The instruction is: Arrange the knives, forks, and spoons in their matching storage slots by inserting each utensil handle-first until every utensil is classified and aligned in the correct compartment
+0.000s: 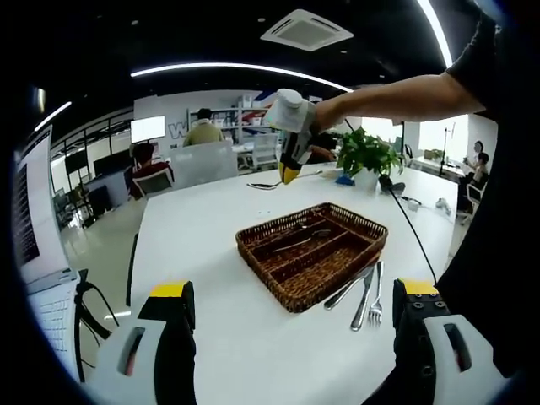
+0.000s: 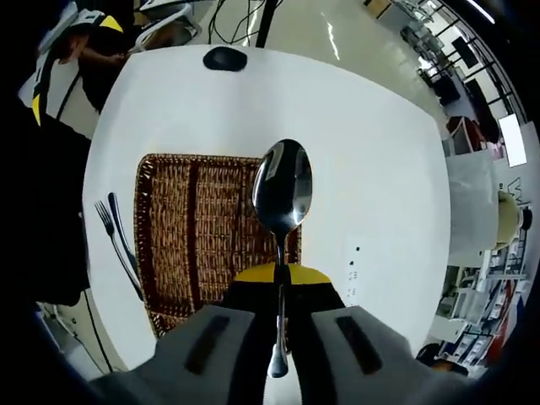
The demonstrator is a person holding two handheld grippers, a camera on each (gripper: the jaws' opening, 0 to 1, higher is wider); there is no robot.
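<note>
Spoon (image 2: 282, 192) stands clamped by its handle between the right gripper (image 2: 281, 272) fingers, bowl pointing away beyond their tips, raised above the wicker tray (image 2: 181, 236) on the white tabletop (image 2: 380, 152). In the left gripper view that tray (image 1: 308, 253) lies ahead of the left gripper (image 1: 291, 299), whose fingers stand wide apart and hold nothing. Just beside the tray, toward the right-hand finger (image 1: 418, 295), rest a knife (image 1: 348, 288) and a fork (image 1: 376, 302). More cutlery lies inside the tray.

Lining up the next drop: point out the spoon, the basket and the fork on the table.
spoon (image 2: 283, 187), right gripper view, on its bowl
basket (image 1: 290, 294), left gripper view, on its near rim
fork (image 1: 376, 310), left gripper view, on its tines
</note>
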